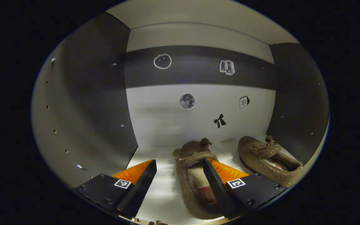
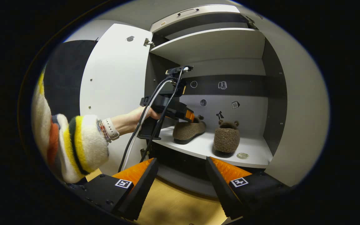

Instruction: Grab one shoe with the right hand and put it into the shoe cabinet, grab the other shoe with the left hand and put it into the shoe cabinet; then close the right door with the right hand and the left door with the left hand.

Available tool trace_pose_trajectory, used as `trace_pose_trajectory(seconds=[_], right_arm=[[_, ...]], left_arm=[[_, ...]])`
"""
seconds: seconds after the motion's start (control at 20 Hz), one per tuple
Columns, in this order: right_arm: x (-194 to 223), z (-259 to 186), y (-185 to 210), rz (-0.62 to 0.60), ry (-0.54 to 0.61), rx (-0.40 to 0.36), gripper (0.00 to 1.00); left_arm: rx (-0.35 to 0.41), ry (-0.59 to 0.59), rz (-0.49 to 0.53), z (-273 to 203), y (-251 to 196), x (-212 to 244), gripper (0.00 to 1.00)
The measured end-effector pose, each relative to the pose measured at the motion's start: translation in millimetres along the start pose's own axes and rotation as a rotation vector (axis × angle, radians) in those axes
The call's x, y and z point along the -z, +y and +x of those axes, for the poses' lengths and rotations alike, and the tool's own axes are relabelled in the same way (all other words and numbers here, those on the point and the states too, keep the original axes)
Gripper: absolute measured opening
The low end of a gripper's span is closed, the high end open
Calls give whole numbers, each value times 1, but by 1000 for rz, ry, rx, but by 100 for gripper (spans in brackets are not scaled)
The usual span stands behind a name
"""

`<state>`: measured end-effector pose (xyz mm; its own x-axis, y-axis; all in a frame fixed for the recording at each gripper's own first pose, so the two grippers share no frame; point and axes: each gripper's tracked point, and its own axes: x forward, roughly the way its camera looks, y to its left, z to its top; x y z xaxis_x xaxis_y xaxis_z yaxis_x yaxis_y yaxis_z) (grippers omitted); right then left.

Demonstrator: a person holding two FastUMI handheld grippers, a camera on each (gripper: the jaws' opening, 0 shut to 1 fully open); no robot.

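Two fuzzy brown slippers sit on the smooth white shelf [image 2: 198, 147] of the shoe cabinet [image 2: 295, 103]. The left shoe [image 1: 195, 175] lies beneath the left tool [image 1: 180, 168], whose jaws stand spread, one finger over its pale fleece lining and the other over bare shelf, nothing gripped. The right shoe [image 1: 267, 159] rests well to the right, near the dark side wall. From farther out, the right tool [image 2: 181, 167] hangs open and empty above a wood-grain floor [image 2: 173, 206]. A hand [image 2: 137, 118] in a striped woolly sleeve [image 2: 73, 143] holds the left tool beside the open left door [image 2: 114, 87].
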<state>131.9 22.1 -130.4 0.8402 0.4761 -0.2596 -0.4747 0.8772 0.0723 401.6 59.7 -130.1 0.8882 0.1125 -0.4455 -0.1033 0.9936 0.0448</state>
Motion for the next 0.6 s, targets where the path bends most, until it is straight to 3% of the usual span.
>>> trace_pose_trajectory(seconds=[0.25, 0.6], right_arm=[[-18, -15, 17, -14, -49, 5, 98], [-75, -73, 31, -44, -162, 152, 98]], left_arm=[[45, -125, -5, -81, -8, -27, 95], [254, -312, 35, -259, -46, -40, 94]])
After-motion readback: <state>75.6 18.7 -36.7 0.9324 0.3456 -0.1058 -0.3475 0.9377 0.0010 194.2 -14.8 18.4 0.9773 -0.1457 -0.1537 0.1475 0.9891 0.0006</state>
